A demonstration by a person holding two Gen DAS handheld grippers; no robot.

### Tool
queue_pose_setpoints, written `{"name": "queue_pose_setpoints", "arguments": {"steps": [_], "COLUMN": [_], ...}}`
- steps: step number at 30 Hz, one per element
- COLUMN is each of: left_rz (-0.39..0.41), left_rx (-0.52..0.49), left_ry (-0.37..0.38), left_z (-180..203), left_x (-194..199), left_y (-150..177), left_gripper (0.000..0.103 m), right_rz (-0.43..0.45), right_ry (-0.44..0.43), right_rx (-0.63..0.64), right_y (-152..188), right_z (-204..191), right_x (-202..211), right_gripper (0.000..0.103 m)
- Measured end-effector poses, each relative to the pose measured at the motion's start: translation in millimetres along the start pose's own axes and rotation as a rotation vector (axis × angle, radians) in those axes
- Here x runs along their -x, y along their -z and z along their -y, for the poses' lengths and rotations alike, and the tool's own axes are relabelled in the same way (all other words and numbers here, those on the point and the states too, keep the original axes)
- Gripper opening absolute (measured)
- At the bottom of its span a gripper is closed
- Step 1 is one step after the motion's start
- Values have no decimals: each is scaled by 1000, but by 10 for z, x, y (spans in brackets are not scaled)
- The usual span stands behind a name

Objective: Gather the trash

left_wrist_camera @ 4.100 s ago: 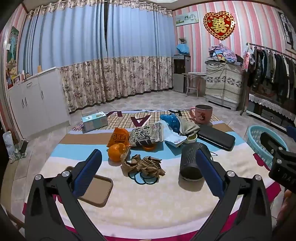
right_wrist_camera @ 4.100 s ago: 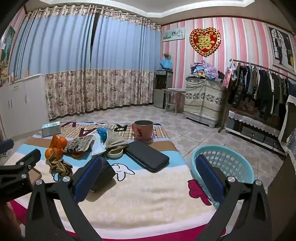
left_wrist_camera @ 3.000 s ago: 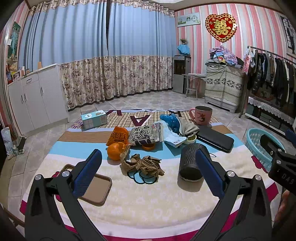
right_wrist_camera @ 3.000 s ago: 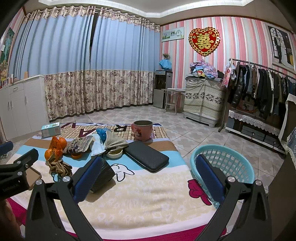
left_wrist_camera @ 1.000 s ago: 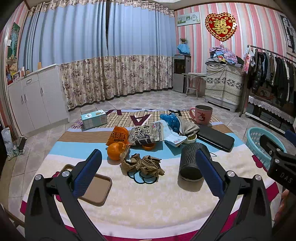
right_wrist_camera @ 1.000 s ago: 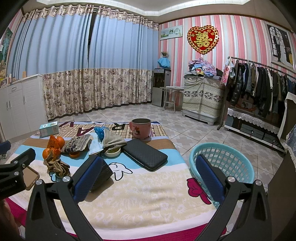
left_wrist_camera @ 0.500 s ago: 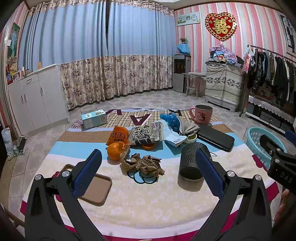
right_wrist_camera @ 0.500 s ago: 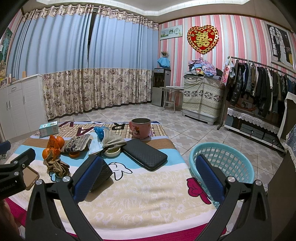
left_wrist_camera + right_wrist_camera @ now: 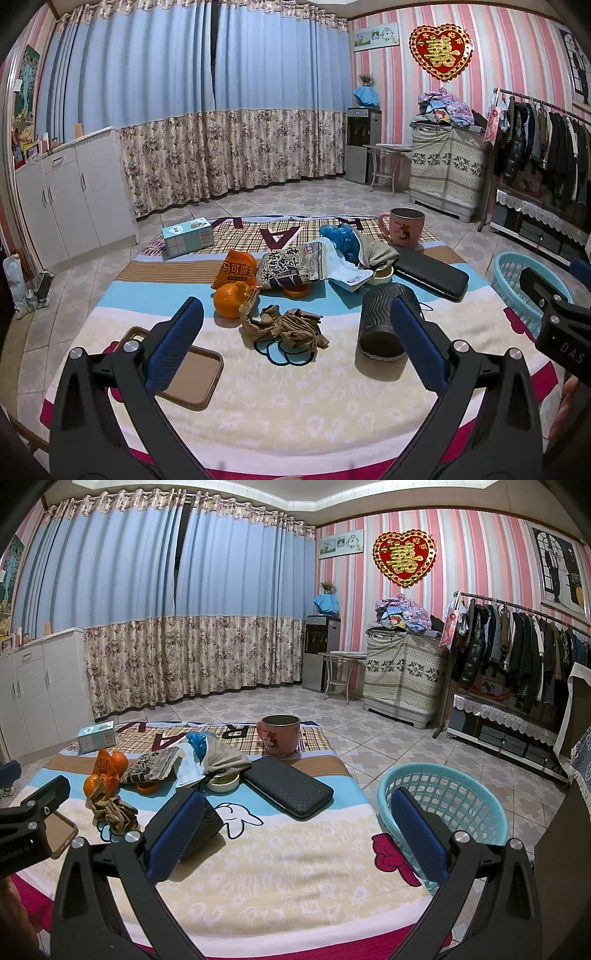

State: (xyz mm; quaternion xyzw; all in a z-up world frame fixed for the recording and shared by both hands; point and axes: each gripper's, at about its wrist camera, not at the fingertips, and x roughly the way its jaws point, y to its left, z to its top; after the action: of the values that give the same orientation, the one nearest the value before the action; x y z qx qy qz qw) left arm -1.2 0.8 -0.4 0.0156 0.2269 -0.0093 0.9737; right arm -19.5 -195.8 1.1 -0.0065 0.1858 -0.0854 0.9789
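Hovering wide open and empty, the left gripper [image 9: 295,339] framed the crumpled brown wrapper [image 9: 284,326] at frame centre, its length running left-right; the right gripper [image 9: 295,834], equally spread, held nothing beside the blue basket [image 9: 443,794].

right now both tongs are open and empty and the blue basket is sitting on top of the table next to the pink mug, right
Not quite. The blue basket is not on the table; it stands on the tiled floor off the table's right edge, apart from the pink mug, as the right wrist view shows. The rest holds: the left tongs and right tongs are open and empty.
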Motion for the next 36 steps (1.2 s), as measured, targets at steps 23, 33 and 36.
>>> {"name": "queue_pose_setpoints", "arguments": {"steps": [23, 33, 36], "left_rz": [-1, -2, -2], "left_rx": [-3, -2, -2], "left_ry": [4, 4, 4], "left_z": [37, 33, 33], "left_x": [-26, -28, -28], "left_y": [44, 41, 42], "left_gripper": [98, 98, 98], "right_rz": [0, 0, -1], "right_ry": [7, 8, 7], "right_rx": [2, 1, 1], "right_y": [192, 171, 170], "right_z": [39, 33, 34], "right_x": [-68, -68, -69], "right_gripper": [99, 99, 99]}}
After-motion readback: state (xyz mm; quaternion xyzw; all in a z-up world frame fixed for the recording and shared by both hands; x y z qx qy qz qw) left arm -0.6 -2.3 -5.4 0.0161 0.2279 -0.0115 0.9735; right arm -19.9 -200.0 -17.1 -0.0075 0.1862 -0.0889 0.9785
